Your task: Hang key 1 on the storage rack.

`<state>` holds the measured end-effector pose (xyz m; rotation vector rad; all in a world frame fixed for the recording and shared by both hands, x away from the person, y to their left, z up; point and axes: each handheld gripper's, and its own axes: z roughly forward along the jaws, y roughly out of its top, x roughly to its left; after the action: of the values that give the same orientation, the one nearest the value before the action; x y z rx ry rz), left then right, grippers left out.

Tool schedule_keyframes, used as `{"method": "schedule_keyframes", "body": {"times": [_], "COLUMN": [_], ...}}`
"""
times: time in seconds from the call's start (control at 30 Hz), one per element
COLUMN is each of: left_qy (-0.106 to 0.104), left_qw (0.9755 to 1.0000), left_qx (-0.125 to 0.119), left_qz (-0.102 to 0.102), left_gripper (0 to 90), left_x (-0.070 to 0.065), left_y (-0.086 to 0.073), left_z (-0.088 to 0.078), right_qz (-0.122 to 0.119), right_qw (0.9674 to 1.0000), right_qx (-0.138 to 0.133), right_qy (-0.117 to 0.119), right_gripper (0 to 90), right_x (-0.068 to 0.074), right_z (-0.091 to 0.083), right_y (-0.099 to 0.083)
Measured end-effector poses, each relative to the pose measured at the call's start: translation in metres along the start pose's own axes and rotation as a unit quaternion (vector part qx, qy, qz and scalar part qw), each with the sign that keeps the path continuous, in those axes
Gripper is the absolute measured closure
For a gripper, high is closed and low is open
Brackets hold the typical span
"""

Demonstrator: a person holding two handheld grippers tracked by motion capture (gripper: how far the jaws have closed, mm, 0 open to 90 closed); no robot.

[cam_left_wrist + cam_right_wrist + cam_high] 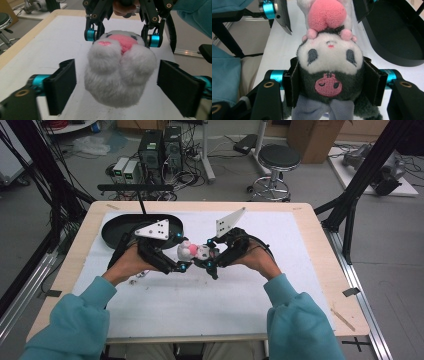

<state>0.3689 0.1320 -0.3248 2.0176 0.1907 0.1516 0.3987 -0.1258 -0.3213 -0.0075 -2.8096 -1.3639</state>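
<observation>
Here, right gripper (332, 82) jaws clamped on plush toy (329, 62), its feet cut off; left gripper (116, 87) jaws apart around its bottom.

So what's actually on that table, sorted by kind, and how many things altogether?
Plush toy: 1
Black oval tray: 1
Hand-held grippers: 2, the left gripper and the right gripper
White mat covering the table: 1
Total: 5

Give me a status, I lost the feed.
Right gripper shut on plush toy. Left gripper open, jaws either side of toy, not touching. Black tray behind, nothing blocking.
</observation>
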Motion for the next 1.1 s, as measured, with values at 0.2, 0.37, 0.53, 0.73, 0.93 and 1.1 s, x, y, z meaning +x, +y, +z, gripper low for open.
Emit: {"method": "schedule_keyframes", "body": {"times": [0.2, 0.37, 0.53, 0.73, 0.93, 1.1], "left_qy": [-0.007, -0.007, 0.003, 0.007, 0.019, 0.020], "left_qw": [0.9999, 0.9997, 0.9994, 0.9995, 0.9992, 0.9995], "left_qx": [-0.003, -0.004, -0.002, 0.002, 0.017, 0.010], "left_qz": [0.014, 0.025, 0.035, 0.031, 0.031, 0.021], "left_gripper": [35.2, 41.6, 49.0, 51.6, 52.0, 52.1], "left_x": [0.0009, 0.0012, 0.0011, -0.0003, -0.0003, 0.0007], "left_y": [-0.0001, -0.0004, -0.0004, 0.0000, -0.0006, -0.0001], "left_z": [-0.0022, -0.0017, -0.0014, -0.0001, 0.0004, -0.0028], "right_qz": [-0.002, 0.000, 0.001, -0.010, -0.012, 0.007], "right_qw": [1.0000, 1.0000, 1.0000, 0.9999, 0.9995, 0.9984], "right_qx": [0.002, 0.002, 0.002, 0.007, -0.020, -0.030], "right_qy": [0.002, 0.007, 0.007, -0.001, -0.019, -0.048], "right_gripper": [40.9, 40.9, 40.2, 28.5, 4.1, 0.6], "right_x": [-0.0003, -0.0004, -0.0018, -0.0008, 0.0030, 0.0007], "right_z": [0.0007, 0.0023, 0.0022, 0.0039, 0.0074, 0.0044], "right_y": [-0.0004, -0.0005, -0.0012, -0.0013, 0.0025, 0.0022]}}
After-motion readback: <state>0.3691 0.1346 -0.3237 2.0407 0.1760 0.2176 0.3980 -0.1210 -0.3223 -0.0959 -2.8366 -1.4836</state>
